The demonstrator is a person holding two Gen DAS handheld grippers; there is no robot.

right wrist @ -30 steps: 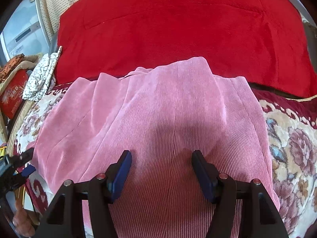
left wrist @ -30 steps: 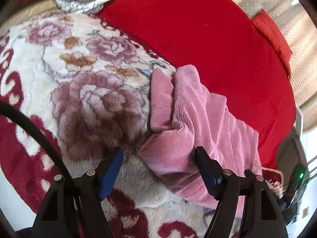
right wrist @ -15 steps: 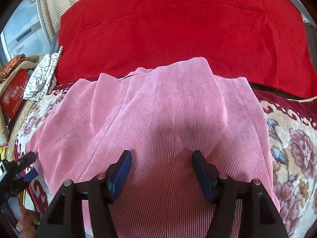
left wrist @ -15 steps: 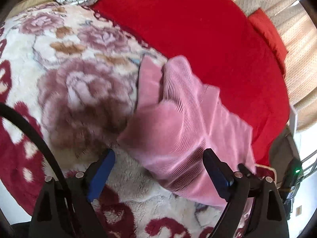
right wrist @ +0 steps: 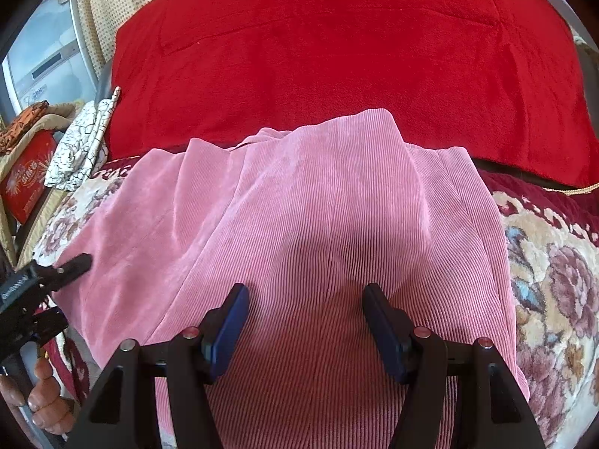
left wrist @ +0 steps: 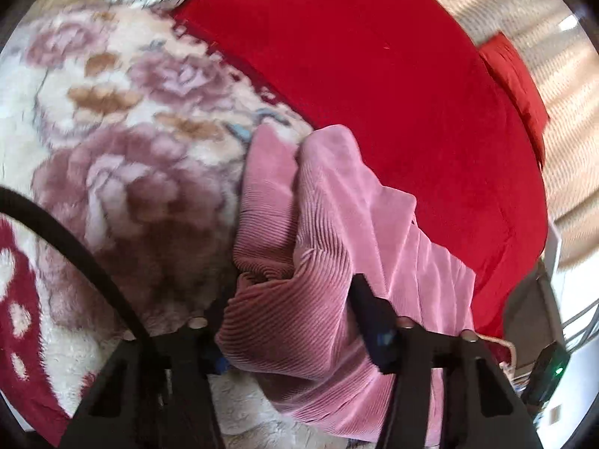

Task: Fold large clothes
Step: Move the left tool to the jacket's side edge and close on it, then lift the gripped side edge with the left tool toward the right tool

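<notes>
Left wrist view: a pink corduroy garment [left wrist: 337, 247] lies on a floral fleece blanket [left wrist: 123, 172], its far side against a large red cushion [left wrist: 374, 75]. The left gripper [left wrist: 288, 329] has its jaws closing around a bunched corner of the pink fabric; the cloth fills the gap between the blue pads, though the left pad is mostly hidden behind the fold, so a firm pinch cannot be confirmed.

Right wrist view: the same garment [right wrist: 318, 224] spreads wide and fairly flat in front of the right gripper [right wrist: 305, 321], whose jaws stand about half open above the cloth, holding nothing. At the far left edge, the left gripper [right wrist: 56, 273] and the person's fingers [right wrist: 45, 404] appear beside the garment's corner.

Judging by the layout, folding seems at an early stage: the garment is smoothed out with a few soft creases, no tidy fold is visible, and a corner is only now being taken.

Compared with a second ago, the left gripper has moved in over the corner and narrowed from wide open, and the corner has bunched up. The right gripper looks unchanged.
</notes>
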